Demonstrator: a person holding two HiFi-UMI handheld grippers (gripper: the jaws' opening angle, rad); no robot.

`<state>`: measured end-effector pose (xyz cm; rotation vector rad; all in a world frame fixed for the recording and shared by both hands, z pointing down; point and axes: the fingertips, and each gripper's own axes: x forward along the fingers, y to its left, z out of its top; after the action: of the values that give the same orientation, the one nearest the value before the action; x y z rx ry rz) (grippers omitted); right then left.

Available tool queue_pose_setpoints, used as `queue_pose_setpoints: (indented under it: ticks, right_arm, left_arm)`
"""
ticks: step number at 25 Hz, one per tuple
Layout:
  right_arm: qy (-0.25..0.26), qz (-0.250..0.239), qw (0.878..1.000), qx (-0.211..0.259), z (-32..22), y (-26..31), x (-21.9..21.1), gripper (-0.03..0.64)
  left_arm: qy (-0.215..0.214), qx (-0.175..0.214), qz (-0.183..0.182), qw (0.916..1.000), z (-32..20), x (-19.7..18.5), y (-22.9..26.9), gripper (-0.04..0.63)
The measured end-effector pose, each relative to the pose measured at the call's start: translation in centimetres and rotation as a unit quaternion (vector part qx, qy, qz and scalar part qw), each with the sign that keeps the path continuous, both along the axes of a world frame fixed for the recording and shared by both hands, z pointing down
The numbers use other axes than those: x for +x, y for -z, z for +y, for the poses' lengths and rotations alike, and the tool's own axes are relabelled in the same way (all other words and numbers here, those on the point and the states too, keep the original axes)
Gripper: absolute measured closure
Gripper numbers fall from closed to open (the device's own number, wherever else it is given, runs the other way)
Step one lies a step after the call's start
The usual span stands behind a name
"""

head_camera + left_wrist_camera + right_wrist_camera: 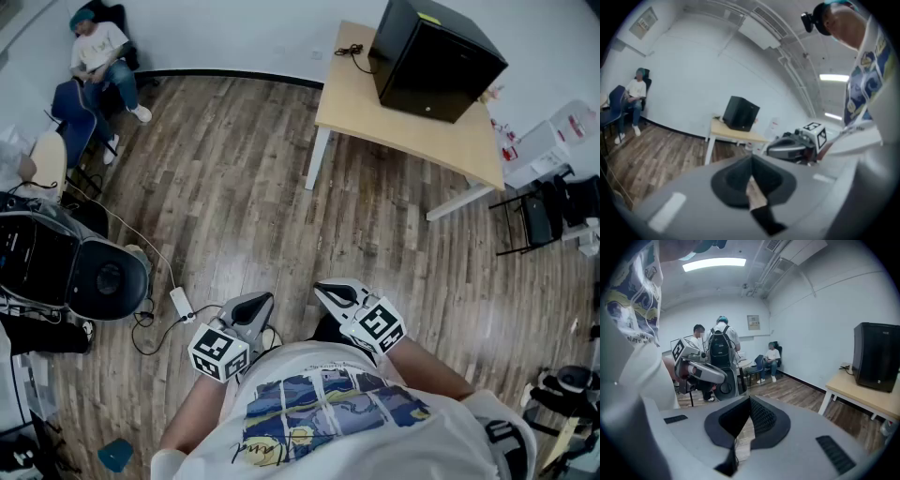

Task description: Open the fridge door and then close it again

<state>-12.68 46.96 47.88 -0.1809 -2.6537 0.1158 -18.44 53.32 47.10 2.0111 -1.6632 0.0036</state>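
Holding left tool [255, 302] and right tool [330, 291] side by side just in front of the torso, both tipping slightly down over the brown wood-plank floor [244, 206]. Reading left tool as fully closed in the left gripper view: jaws pressing together, gripping nothing. Reading right tool the same in the right gripper view: textured black pads [762, 416] meeting at the tips, holding nothing, only floor showing behind them. Seeing the small black box-shaped fridge [433, 58] sitting on the light wooden table with white legs [361, 108], well apart from both tools, up and right in the head view. Seeing its door lying flush with the body, touching neither tool. Noting a black cable [352, 52] lying on the table just beside the fridge. Noting a seated person in a white shirt [97, 47] against the far wall at upper left, and a white power brick [181, 302] on the floor, showing just left of the left tool. Catching two standing people in the right gripper view, one wearing a black backpack [721, 352]
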Motion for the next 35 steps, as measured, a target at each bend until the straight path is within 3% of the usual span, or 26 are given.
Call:
queue_pose_setpoints:
  ticks: [6, 11, 15, 21, 24, 27, 35]
  right_arm:
    - [-0.066, 0.017, 0.998, -0.001, 0.6, -0.9, 2.3, 0.604]
    - [-0.131, 0.013, 0.991, 0.025, -3.1, 1.0, 4.2, 0.604]
    - [-0.179, 0.000, 0.984, 0.011, -6.6, 0.7, 6.0, 0.603]
    - [-0.171, -0.029, 0.985, 0.017, -14.7, 1.2, 5.2, 0.600]
    - [-0.169, -0.049, 0.984, 0.013, -19.1, 1.7, 4.8, 0.546]
    - [-0.158, -0.056, 0.986, 0.018, -22.8, 1.7, 5.0, 0.546]
    - [-0.198, -0.055, 0.979, 0.003, -29.6, 0.0, 8.5, 0.546]
  left_arm:
    - [-0.058, -0.002, -0.032, 0.9978, -0.1, -0.5, -1.4, 0.588]
    - [-0.120, 0.036, -0.036, 0.9915, -5.3, 1.5, 0.7, 0.588]
    - [-0.153, 0.056, -0.067, 0.9843, -9.6, 2.4, 2.1, 0.588]
    - [-0.136, 0.050, -0.085, 0.9858, -15.6, 1.9, 2.9, 0.588]
    - [-0.121, 0.037, -0.087, 0.9882, -19.3, 1.4, 2.5, 0.588]
    - [-0.114, 0.030, -0.091, 0.9888, -23.8, 1.1, 2.5, 0.588]
    - [-0.139, 0.030, -0.109, 0.9838, -33.5, 3.0, 2.1, 0.581]
